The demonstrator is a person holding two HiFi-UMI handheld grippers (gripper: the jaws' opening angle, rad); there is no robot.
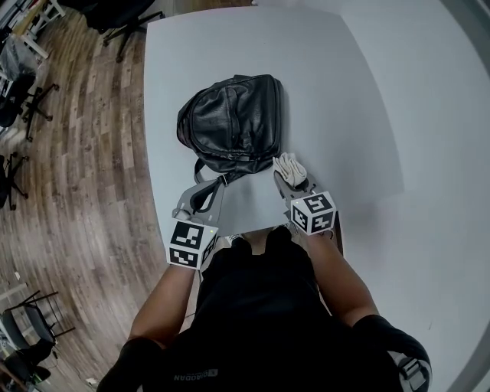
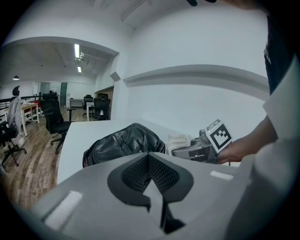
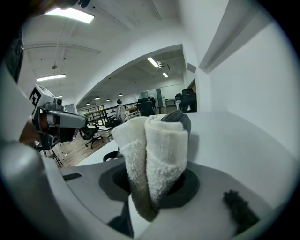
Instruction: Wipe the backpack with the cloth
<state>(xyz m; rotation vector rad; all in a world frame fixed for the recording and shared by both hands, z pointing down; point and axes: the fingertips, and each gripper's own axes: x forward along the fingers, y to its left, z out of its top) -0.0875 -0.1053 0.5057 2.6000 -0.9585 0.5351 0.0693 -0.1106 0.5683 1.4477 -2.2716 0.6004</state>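
Observation:
A black leather backpack (image 1: 230, 122) lies flat on the white table (image 1: 329, 92), and it also shows in the left gripper view (image 2: 124, 143). My right gripper (image 1: 294, 182) is shut on a rolled white cloth (image 1: 288, 168), just off the backpack's near right corner. In the right gripper view the cloth (image 3: 152, 150) stands up between the jaws of that gripper (image 3: 150, 187). My left gripper (image 1: 207, 191) sits at the backpack's near left corner, beside a strap (image 1: 200, 173). Its jaws (image 2: 151, 176) look shut with nothing in them. The cloth (image 2: 178, 139) and right gripper (image 2: 193, 151) show from the left.
The table's left edge (image 1: 151, 138) drops to a wooden floor (image 1: 84, 176) with office chairs (image 1: 122, 19). More white table surface lies beyond and to the right of the backpack. The person's dark torso (image 1: 260, 306) fills the near side.

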